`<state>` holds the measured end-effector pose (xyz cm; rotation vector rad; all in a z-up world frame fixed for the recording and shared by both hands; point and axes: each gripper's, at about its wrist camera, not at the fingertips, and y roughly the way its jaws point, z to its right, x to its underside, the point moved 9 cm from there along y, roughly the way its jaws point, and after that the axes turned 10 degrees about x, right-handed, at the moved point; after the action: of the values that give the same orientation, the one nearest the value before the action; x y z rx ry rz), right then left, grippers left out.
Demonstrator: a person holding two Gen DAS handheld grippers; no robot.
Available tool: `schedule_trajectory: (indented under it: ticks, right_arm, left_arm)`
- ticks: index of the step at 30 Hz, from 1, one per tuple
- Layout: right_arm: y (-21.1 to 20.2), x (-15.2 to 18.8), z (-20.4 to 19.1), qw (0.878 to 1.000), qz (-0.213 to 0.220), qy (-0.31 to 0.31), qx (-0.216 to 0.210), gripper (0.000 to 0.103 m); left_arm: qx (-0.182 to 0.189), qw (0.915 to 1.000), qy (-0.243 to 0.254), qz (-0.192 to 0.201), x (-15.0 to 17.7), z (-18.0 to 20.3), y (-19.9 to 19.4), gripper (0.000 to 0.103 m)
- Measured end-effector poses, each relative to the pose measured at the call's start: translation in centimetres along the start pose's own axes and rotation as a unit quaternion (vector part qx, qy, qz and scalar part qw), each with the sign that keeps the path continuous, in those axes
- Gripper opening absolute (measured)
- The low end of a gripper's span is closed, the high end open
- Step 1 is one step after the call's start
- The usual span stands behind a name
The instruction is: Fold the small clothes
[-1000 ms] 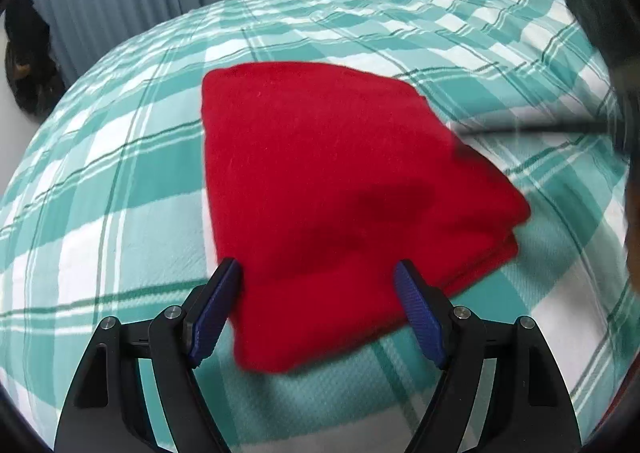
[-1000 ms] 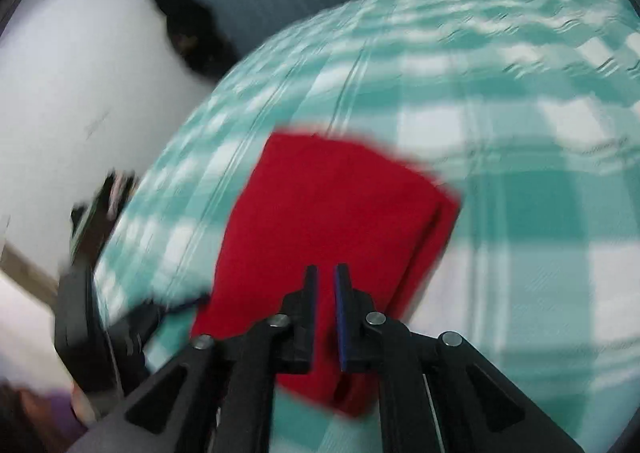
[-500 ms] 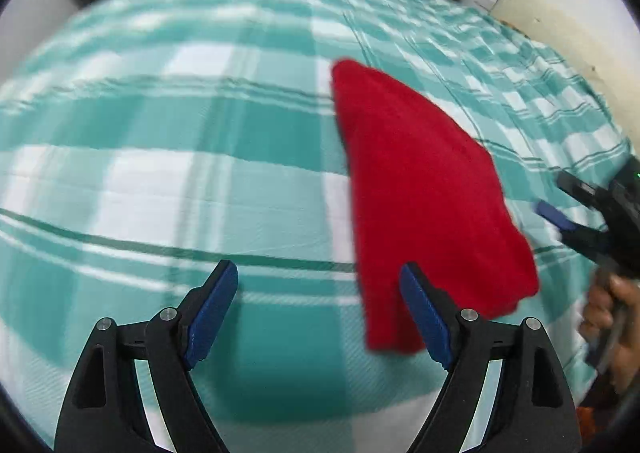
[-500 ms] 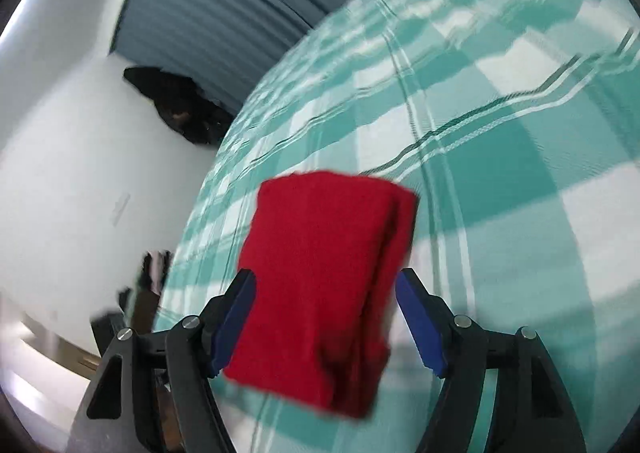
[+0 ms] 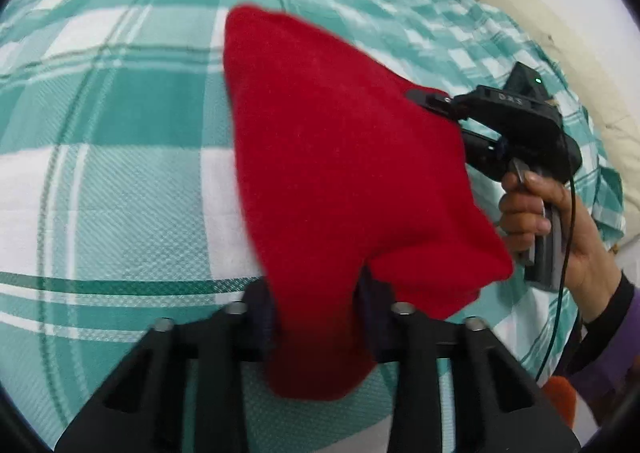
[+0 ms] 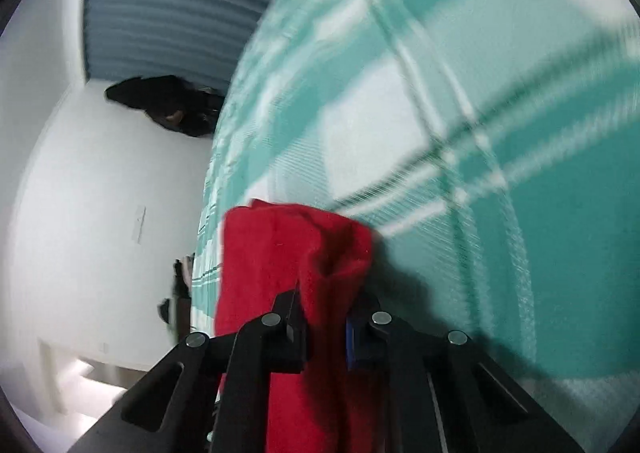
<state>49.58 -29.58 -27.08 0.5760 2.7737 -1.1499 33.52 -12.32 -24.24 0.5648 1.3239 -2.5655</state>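
Red folded cloth [image 5: 340, 173] is what we hold, just over the bed [image 5: 120, 173] with its green and white checked cover. We see it in both views. It is thick and soft, and folded into layers.

Our left hand-held gripper [image 5: 316, 317] has the near end of the red cloth between its two fingers. Its jaws are closing, and the cloth bunches up where they squeeze it. A bit of cloth hangs down below the fingers.

Our right hand-held gripper [image 6: 324, 327] is pinching the other side of the cloth. Its jaws are closing too, and red cloth fills the gap between them. In the left view we see this gripper [image 5: 432, 101] from the side, with its tip on the edge of the cloth. Our right hand [image 5: 536, 213] wraps around its handle, and a dark sleeve [image 5: 612, 317] shows at the wrist.

Past the bed, a cream pillow [image 5: 560, 53] lies at the far right edge. A blue-grey curtain [image 6: 172, 9] hangs by a white wall [image 6: 100, 193]. A dark thing [image 6: 168, 105] sits by the wall near the curtain; we cannot tell what it is.
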Motion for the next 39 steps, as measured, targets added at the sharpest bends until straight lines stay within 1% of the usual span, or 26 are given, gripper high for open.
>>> schedule_trajectory:
  ticks: [2,3,6,10,11,13,14,15,16,17,18,20,21,22,23,24,25,26,27,28,30,31,33,35,37,39]
  right_arm:
    - [-1.4,0.0,-1.8,0.999,0.019,-0.028,0.001,0.012]
    - [-2.5,-0.1,-3.4,0.998,0.033,-0.055,0.003,0.012]
    - [-4.7,-0.8,-7.3,0.993,0.058,-0.102,-0.005,0.012]
    - [-6.7,-1.5,-11.7,0.987,0.082,-0.136,-0.026,0.012]
    - [-6.3,-2.0,-12.2,0.986,0.085,-0.139,-0.026,0.012]
    - [-6.0,-2.6,-12.5,0.985,0.090,-0.145,-0.008,0.016]
    - [-5.7,-2.4,-12.0,0.986,0.089,-0.142,0.009,0.028]
    - [-5.4,-2.5,-10.4,0.984,0.088,-0.141,0.063,0.061]
    - [-5.2,-2.5,-9.0,0.980,0.091,-0.139,0.109,0.080]
    - [-5.2,-2.3,-7.5,0.974,0.097,-0.134,0.154,0.094]
    - [-5.9,-1.6,-5.6,0.963,0.103,-0.131,0.211,0.094]
    - [-7.1,0.4,-3.8,0.952,0.102,-0.134,0.258,0.094]
    - [-8.5,2.5,-3.1,0.943,0.107,-0.145,0.280,0.094]
    - [-9.3,4.0,-3.0,0.937,0.112,-0.157,0.290,0.094]
    - [-10.2,5.7,-2.9,0.932,0.116,-0.169,0.297,0.095]
    - [-11.4,7.8,-3.0,0.927,0.120,-0.183,0.304,0.097]
    - [-12.4,10.4,-3.2,0.923,0.120,-0.195,0.308,0.098]
    - [-13.0,12.3,-3.5,0.922,0.118,-0.202,0.309,0.101]
    - [-14.1,15.3,-4.1,0.921,0.116,-0.209,0.307,0.103]
    - [-14.7,17.0,-4.3,0.921,0.115,-0.211,0.306,0.102]
    - [-16.3,21.4,-5.3,0.920,0.115,-0.212,0.309,0.103]
    - [-16.8,22.8,-5.8,0.920,0.117,-0.210,0.310,0.103]
    - [-17.5,25.9,-6.7,0.922,0.116,-0.200,0.310,0.103]
    - [-18.3,28.2,-7.3,0.921,0.110,-0.196,0.319,0.103]
    - [-18.9,30.2,-8.1,0.915,0.102,-0.202,0.333,0.103]
    - [-19.8,31.6,-9.1,0.908,0.098,-0.214,0.345,0.103]
  left_arm:
    - [-0.004,0.9998,0.009,0.017,-0.5,0.4,-1.4,0.024]
    - [-0.003,0.9995,0.013,0.027,-1.0,0.8,-2.3,0.023]
    - [-0.012,0.9975,0.037,0.060,-2.3,1.8,-5.5,0.023]
    - [-0.013,0.9950,0.052,0.084,-4.3,2.6,-9.0,0.024]
    - [-0.011,0.9954,0.048,0.082,-4.6,2.5,-9.1,0.026]
    - [-0.011,0.9973,0.032,0.065,-4.5,1.7,-8.3,0.047]
    - [-0.026,0.9985,0.019,0.045,-4.0,0.5,-6.9,0.072]
    - [-0.052,0.9977,0.015,0.040,-3.5,-0.6,-6.1,0.084]
    - [-0.087,0.9955,0.014,0.037,-2.7,-1.7,-5.4,0.084]
    - [-0.128,0.9914,0.014,0.026,-1.6,-3.1,-4.9,0.082]
    - [-0.158,0.9871,0.018,0.013,0.0,-4.0,-4.8,0.082]
    - [-0.182,0.9826,0.029,0.019,2.7,-4.2,-6.1,0.082]
    - [-0.194,0.9802,0.035,0.023,3.5,-3.9,-6.9,0.083]
    - [-0.207,0.9770,0.043,0.029,4.4,-3.6,-7.7,0.083]
    - [-0.231,0.9708,0.054,0.039,5.7,-3.1,-9.3,0.087]
    - [-0.245,0.9665,0.061,0.048,6.3,-2.7,-10.3,0.094]
    - [-0.257,0.9623,0.068,0.058,6.6,-2.2,-11.3,0.097]
    - [-0.268,0.9575,0.078,0.074,7.3,-1.2,-13.0,0.099]
    - [-0.269,0.9560,0.083,0.083,7.5,-0.6,-13.9,0.100]
    - [-0.269,0.9553,0.086,0.088,7.6,0.1,-14.4,0.100]
    - [-0.270,0.9546,0.089,0.090,8.8,1.6,-16.5,0.100]
    - [-0.270,0.9544,0.089,0.091,8.7,1.8,-16.9,0.100]
    - [-0.264,0.9556,0.090,0.094,9.8,2.9,-18.5,0.100]
    - [-0.240,0.9625,0.086,0.091,11.1,4.0,-19.8,0.100]
    - [-0.212,0.9707,0.070,0.089,12.2,4.7,-20.8,0.100]
    - [-0.202,0.9732,0.051,0.098,13.4,5.1,-21.8,0.100]
